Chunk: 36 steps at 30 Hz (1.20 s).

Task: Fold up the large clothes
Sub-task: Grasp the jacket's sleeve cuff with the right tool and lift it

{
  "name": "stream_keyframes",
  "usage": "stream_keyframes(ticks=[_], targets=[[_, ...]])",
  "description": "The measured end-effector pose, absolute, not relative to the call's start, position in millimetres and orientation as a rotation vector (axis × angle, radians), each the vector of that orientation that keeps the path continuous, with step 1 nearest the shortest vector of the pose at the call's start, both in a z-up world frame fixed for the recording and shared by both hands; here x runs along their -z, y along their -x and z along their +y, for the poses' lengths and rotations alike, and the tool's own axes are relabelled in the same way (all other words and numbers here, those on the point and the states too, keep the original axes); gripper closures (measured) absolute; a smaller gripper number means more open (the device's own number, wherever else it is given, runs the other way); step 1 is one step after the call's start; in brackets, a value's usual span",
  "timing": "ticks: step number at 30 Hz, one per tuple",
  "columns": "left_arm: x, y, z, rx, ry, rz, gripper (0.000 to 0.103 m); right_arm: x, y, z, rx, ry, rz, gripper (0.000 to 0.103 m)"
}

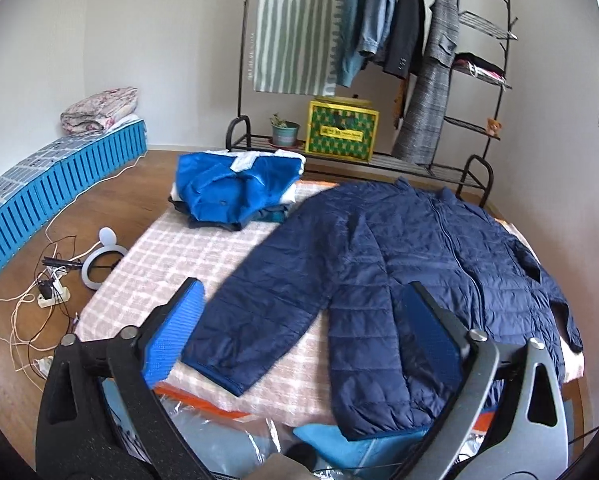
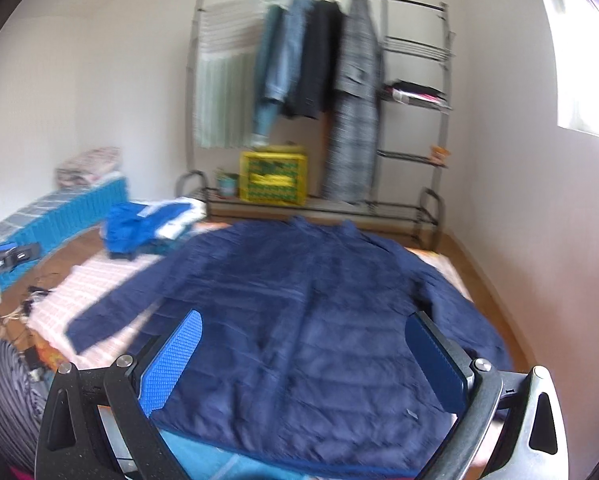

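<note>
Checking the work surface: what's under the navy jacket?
The navy jacket lies flat on a pink checked cover. An orange edge and blue fabric peek out at the near hem. Whatever is beneath its body is covered.

Your right wrist view is smeared, so the jacket (image 2: 299,320) shows no stitching and the clothes rack (image 2: 319,80) blurs; in the left view, the left gripper's right finger (image 1: 431,328) covers part of the jacket's hem
</note>
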State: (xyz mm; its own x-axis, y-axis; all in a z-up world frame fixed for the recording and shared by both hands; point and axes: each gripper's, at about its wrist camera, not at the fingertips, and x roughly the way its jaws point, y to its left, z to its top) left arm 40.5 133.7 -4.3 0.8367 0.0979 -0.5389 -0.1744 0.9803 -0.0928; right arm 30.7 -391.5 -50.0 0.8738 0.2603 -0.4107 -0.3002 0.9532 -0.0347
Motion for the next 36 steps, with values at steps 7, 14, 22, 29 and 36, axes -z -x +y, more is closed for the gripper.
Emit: stream_keyframes(ticks=[7, 14, 22, 29, 36], targets=[[2, -68, 200, -0.174, 0.242, 0.576, 0.035, 63, -66, -310, -0.543, 0.153, 0.461, 0.0], [16, -76, 249, -0.208, 0.288, 0.607, 0.039, 90, -90, -205, -0.798, 0.218, 0.532, 0.015], [37, -70, 306, -0.268, 0.321, 0.623, 0.049, 152, -91, -76, -1.074, 0.392, 0.652, 0.03], [57, -82, 346, -0.283, 0.385, 0.644, 0.05, 235, -94, 16, -1.206, 0.585, 0.849, 0.047], [81, -103, 374, -0.284, 0.477, 0.621, 0.055, 272, -86, 56, -1.259, 0.695, 0.954, 0.054]])
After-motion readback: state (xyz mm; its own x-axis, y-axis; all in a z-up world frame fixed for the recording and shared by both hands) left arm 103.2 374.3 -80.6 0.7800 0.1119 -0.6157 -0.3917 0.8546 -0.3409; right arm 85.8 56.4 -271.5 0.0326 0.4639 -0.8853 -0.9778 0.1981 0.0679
